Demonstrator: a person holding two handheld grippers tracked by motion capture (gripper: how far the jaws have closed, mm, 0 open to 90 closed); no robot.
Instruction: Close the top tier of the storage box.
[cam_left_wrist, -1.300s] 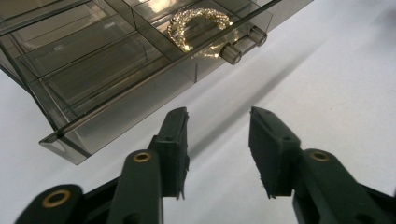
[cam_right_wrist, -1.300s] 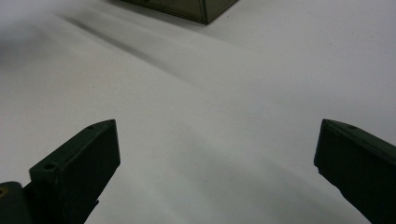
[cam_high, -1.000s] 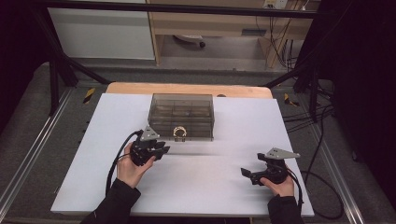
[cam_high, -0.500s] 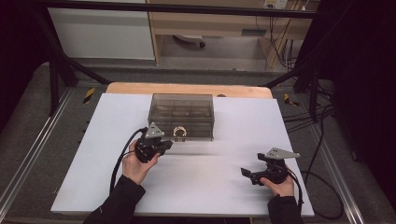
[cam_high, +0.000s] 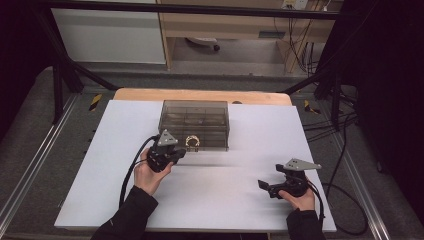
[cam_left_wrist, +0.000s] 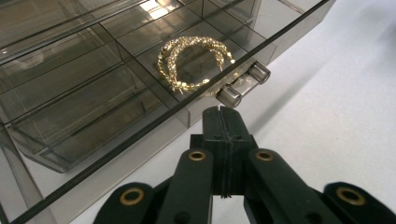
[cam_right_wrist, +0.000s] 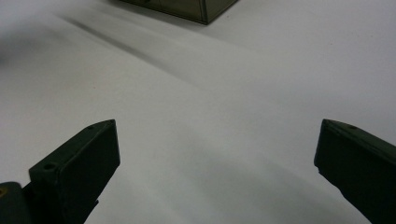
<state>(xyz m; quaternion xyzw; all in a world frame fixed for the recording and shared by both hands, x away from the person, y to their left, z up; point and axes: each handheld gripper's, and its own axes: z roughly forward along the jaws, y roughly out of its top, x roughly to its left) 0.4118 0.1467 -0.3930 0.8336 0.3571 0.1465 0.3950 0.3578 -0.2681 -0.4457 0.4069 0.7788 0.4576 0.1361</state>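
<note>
— Left of the box's (cam_high: 194, 117) handle (cam_left_wrist: 243, 84), what's the left gripper (cam_left_wrist: 222, 116) doing?
— Its jaws have just closed, pressed together with nothing between them, tips just short of the handle.
— And the gold chain (cam_left_wrist: 194, 62)?
— Coiled inside the box, in a front compartment right behind the handle.
— Right of the box?
— The right gripper (cam_right_wrist: 215, 154) sits well apart from it, over the bare table (cam_high: 240, 200), jaws wide, holding nothing.
</note>
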